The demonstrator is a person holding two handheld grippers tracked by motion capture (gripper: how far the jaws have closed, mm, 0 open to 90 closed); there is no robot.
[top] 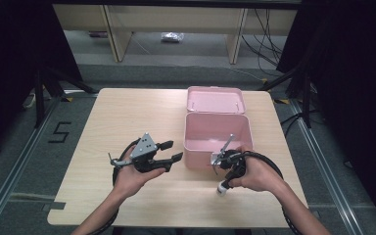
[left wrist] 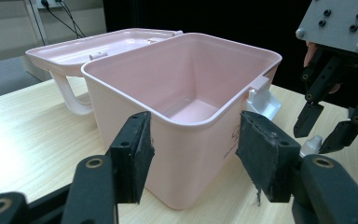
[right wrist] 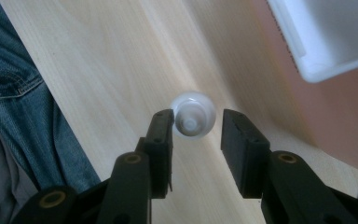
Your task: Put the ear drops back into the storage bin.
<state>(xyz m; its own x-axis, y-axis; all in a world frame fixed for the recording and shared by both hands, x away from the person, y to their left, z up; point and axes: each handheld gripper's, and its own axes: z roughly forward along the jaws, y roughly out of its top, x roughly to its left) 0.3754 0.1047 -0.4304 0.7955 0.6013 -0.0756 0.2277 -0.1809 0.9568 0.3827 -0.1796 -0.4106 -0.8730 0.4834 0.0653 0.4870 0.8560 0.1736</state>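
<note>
A: One small white bottle (right wrist: 193, 115) stands upright on the bench (top: 127, 117), seen cap-on from above in the right gripper view. It sits just in front of the pink box (top: 218, 132), near its front right corner.

B: Held yet?

A: No. The right tool (right wrist: 196, 122) points straight down over it, jaws spread wide, the bottle between them but nearer one pad; that pad looks to be at its edge, the other stands clear. My reading: it comes from above because the bottle is narrow and upright, so a top-down pinch on the neck is the sure way to lift it.

B: And the box?

A: Open. Its lid (top: 216, 99) is hinged back flat behind it, the tub empty inside as the left gripper view shows. That fits a box made ready to take the bottle. A white latch (left wrist: 261, 100) hangs on the front wall.

B: Left side?

A: The left tool (top: 172, 151) hovers level above the bench, just left of the box, jaws spread with nothing between the pads, aimed at the box's near corner. Likely waiting to steady the box, though it isn't touching it.

B: Risk?

A: An off-centre close could tip the bottle over.
</note>
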